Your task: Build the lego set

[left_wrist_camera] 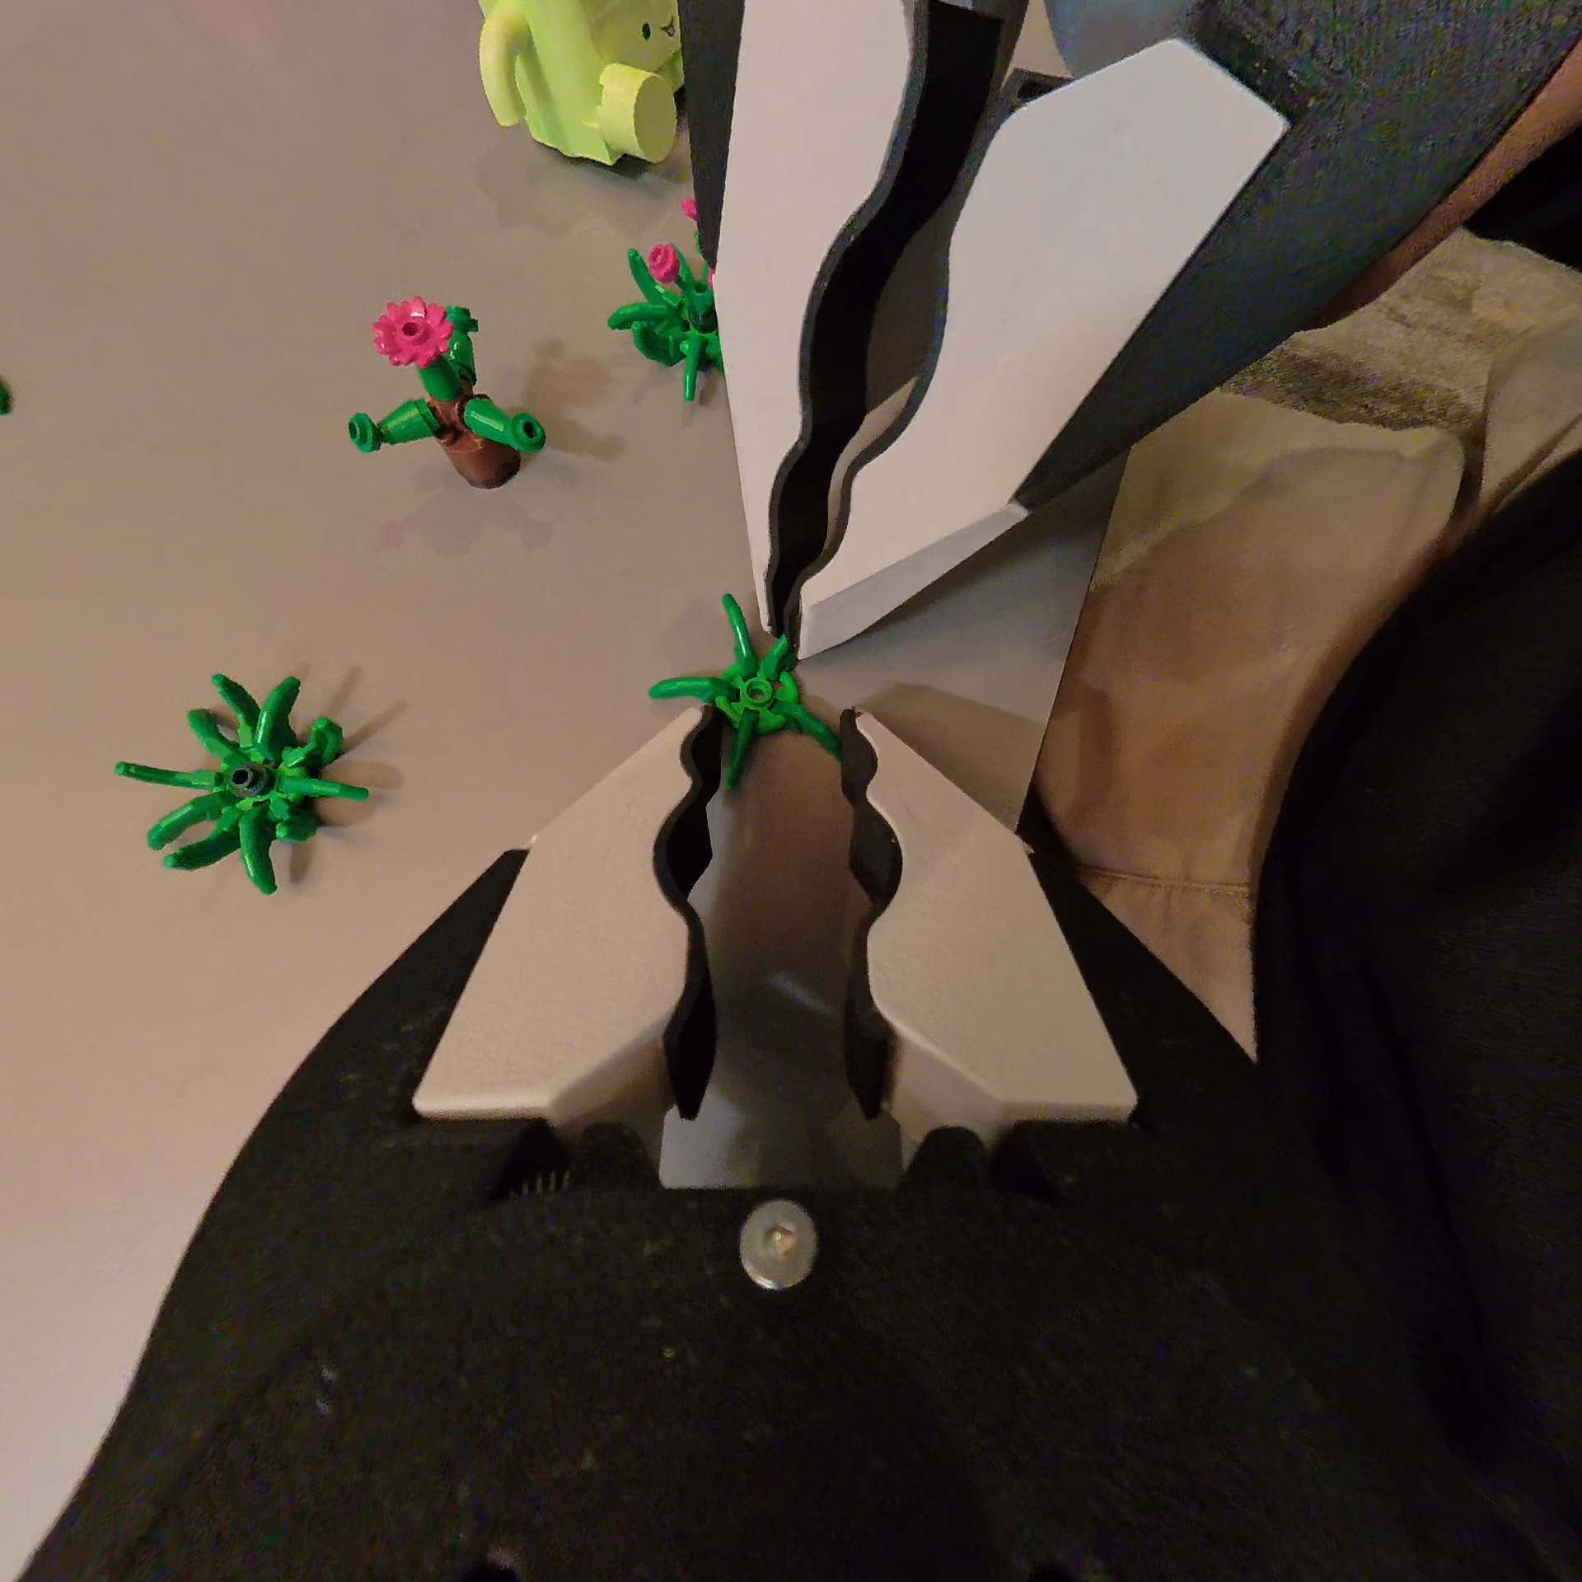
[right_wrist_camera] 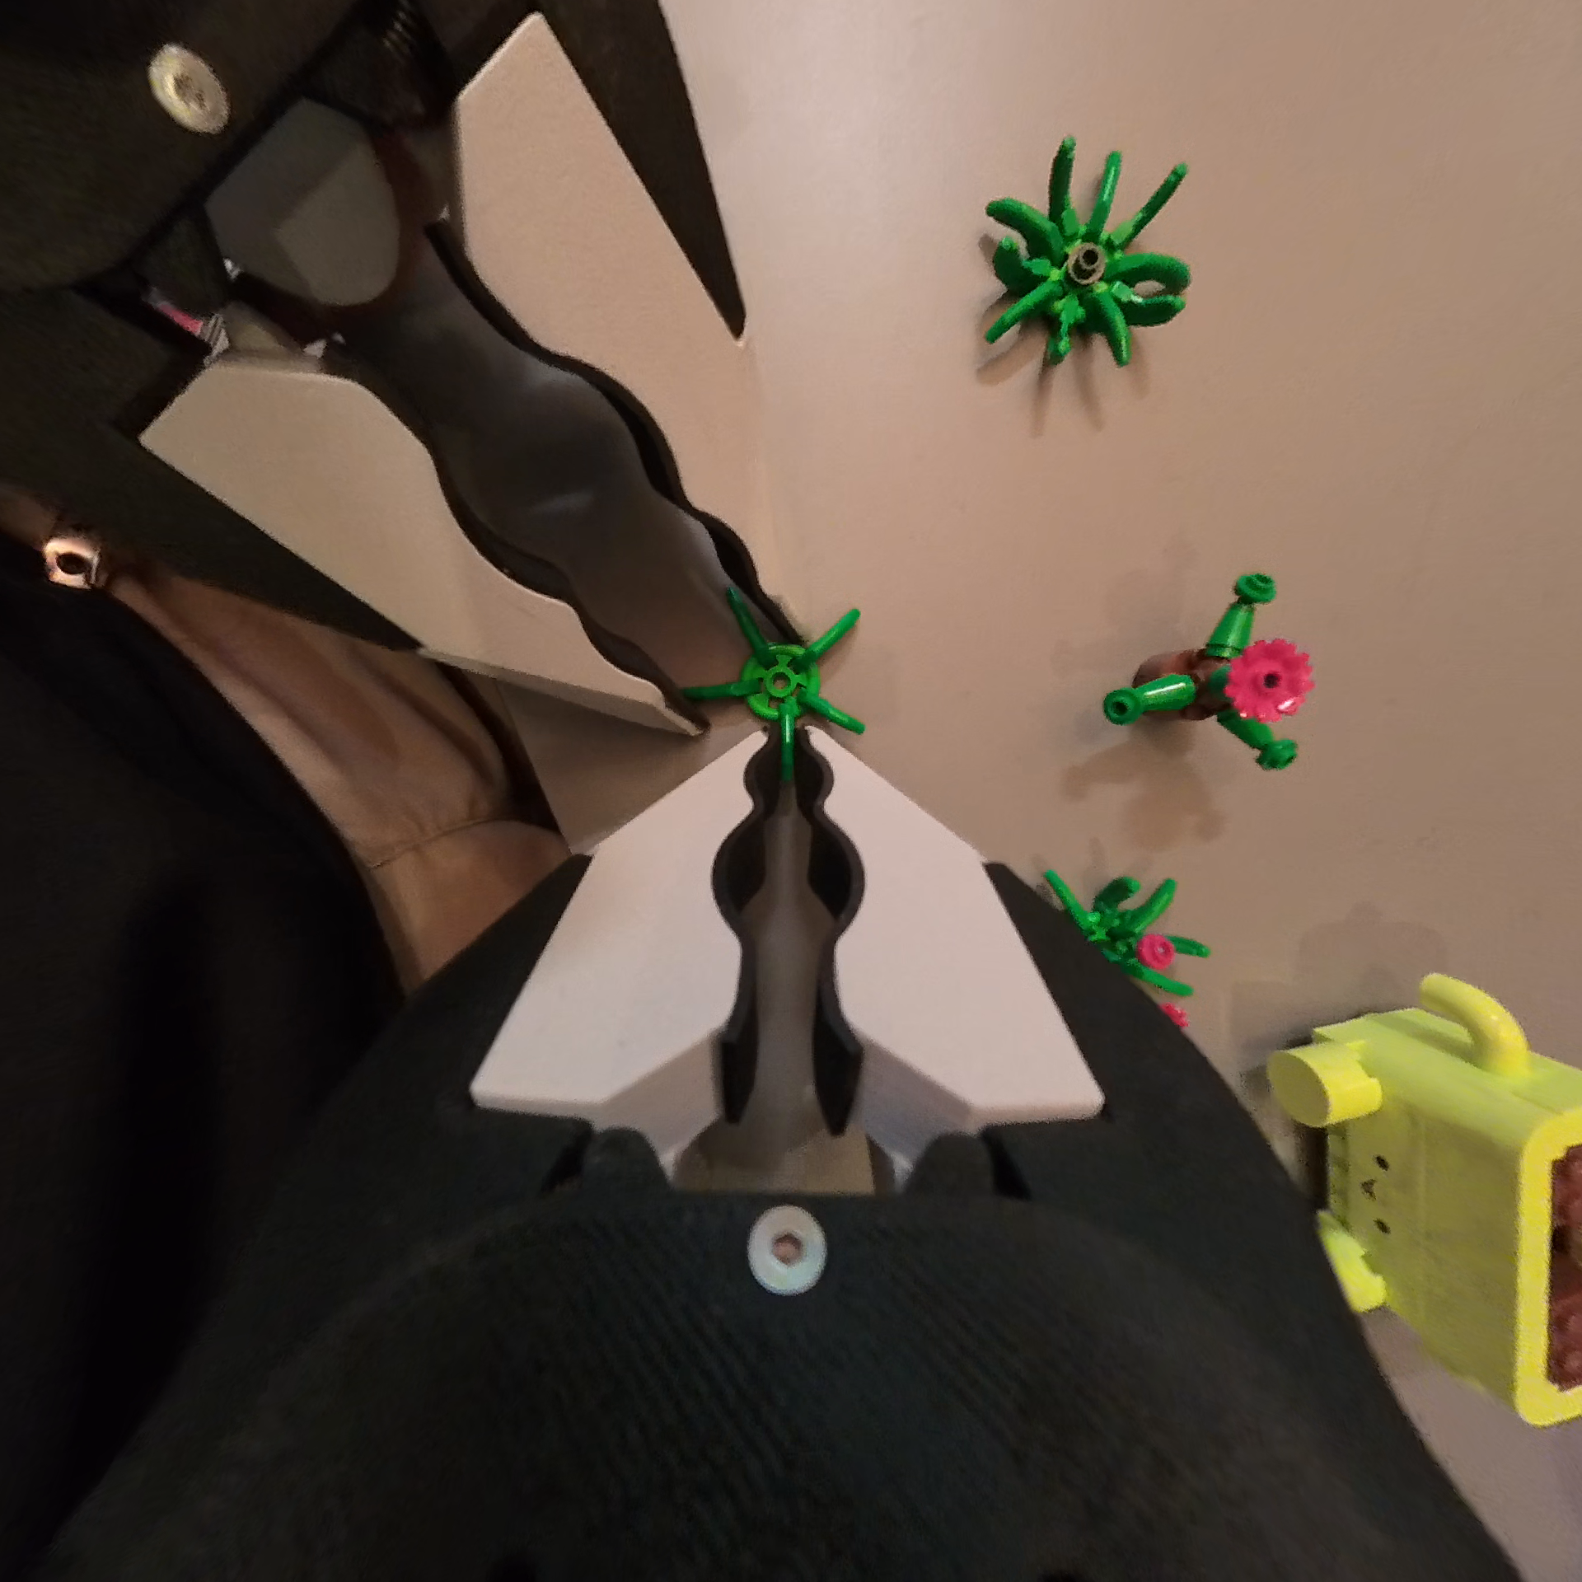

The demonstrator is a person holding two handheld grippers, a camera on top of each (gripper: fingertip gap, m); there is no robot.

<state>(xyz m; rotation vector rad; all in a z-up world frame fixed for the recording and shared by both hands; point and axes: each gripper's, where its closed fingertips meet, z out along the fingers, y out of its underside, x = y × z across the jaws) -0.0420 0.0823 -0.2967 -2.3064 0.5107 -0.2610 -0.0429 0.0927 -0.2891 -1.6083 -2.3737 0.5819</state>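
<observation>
A small green leaf piece (left_wrist_camera: 758,689) with thin spikes hangs above the grey table (left_wrist_camera: 257,556). My right gripper (right_wrist_camera: 788,753) is shut on one spike of the leaf piece (right_wrist_camera: 779,680). In the left wrist view the right gripper (left_wrist_camera: 788,621) comes in from above. My left gripper (left_wrist_camera: 770,723) has its jaws apart, one on each side of the piece, with spikes touching the tips. It enters the right wrist view (right_wrist_camera: 745,680) from the upper left.
On the table lie a large green leaf cluster (left_wrist_camera: 244,783) (right_wrist_camera: 1087,265), a brown stem with green branches and a pink flower (left_wrist_camera: 454,402) (right_wrist_camera: 1224,685), a small leafy cluster with pink buds (left_wrist_camera: 672,317) (right_wrist_camera: 1121,933) and a yellow-green pot figure (left_wrist_camera: 591,77) (right_wrist_camera: 1438,1198). A person's tan clothing (left_wrist_camera: 1198,685) is beside the table edge. The grippers are tip to tip, or close to it.
</observation>
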